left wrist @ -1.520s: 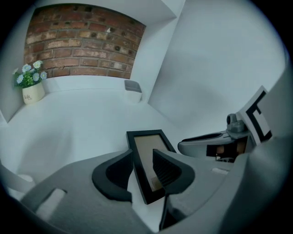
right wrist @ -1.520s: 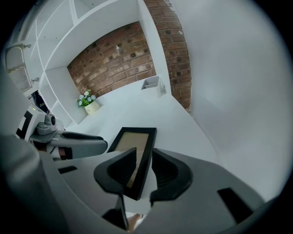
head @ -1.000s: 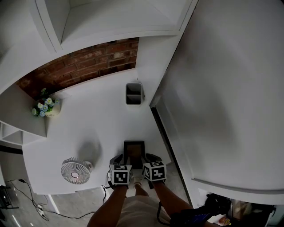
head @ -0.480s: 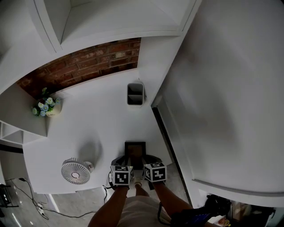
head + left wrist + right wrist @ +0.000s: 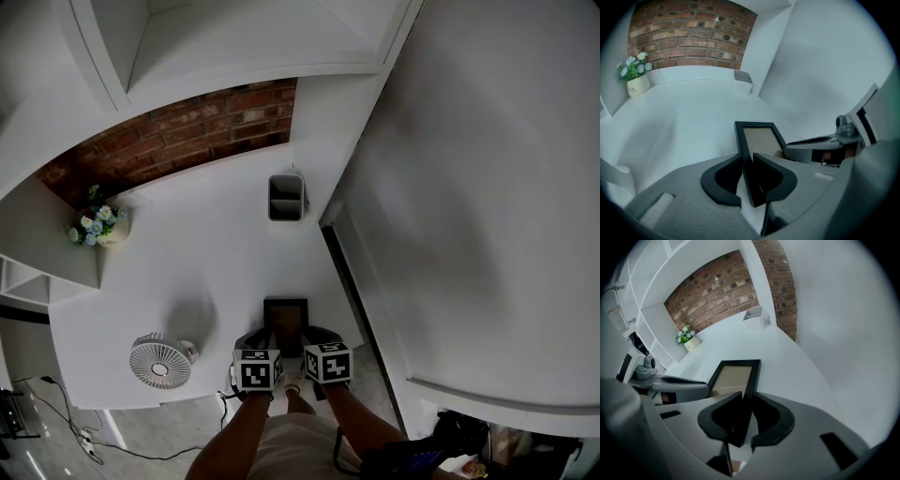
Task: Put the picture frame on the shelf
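Jaws are closing in on both sides.
Left gripper (image 5: 747,159) and right gripper (image 5: 747,397) are pinching opposite picture frame (image 5: 285,315) rails, balancing it for lifting.

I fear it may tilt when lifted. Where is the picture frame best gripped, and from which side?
Take the picture frame by its two side rails, near their close ends, coming from the front edge of the desk: the rails are thin and point toward the person. The left hand-held gripper and right hand-held gripper have just been closing, one rail between each pair of jaws.
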The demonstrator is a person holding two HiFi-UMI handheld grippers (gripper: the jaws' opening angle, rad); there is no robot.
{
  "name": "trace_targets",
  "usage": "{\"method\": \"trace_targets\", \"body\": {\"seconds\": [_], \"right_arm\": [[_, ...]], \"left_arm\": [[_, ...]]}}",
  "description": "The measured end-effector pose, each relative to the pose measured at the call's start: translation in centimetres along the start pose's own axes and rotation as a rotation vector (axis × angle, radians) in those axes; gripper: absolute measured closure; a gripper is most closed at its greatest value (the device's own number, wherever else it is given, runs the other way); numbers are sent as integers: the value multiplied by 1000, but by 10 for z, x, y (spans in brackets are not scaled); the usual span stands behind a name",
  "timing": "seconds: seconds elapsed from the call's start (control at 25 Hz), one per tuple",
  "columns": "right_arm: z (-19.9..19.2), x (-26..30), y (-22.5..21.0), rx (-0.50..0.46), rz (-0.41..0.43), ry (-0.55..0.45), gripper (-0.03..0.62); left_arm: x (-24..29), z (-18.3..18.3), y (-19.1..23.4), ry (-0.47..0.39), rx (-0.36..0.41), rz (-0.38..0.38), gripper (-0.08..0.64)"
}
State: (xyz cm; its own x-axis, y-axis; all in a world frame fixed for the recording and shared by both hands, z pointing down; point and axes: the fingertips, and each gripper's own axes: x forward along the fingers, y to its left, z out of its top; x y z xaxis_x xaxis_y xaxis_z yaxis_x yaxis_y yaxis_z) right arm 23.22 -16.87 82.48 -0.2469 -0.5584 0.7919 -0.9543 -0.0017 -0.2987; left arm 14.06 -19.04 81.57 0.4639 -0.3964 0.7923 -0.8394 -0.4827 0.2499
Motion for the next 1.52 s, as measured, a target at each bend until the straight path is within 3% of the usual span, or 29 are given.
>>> {"method": "trace_targets", "body": {"seconds": [0.2,0.48,0.84,1.16,1.36,1.52], "right_arm": [[16,-8,3,0,2,-50,508],[71,-33,18,-54,-5,-192,509],[152,-85,53,-191,6,-414,509],[222,-142,104,-310,68,-620,509],[250,-171,140,-347,125,-719,508],[266,-199,168,-392,179,-799,508]], "left_arm": [[-7,15,1,-57,-7,9,482],[-34,66,2,-205,-1,34,483],[-94,142,5,-431,6,59,485],[-175,208,10,-662,44,95,486],[-228,236,17,-787,114,143,486],[-267,248,21,-872,114,158,486]]}}
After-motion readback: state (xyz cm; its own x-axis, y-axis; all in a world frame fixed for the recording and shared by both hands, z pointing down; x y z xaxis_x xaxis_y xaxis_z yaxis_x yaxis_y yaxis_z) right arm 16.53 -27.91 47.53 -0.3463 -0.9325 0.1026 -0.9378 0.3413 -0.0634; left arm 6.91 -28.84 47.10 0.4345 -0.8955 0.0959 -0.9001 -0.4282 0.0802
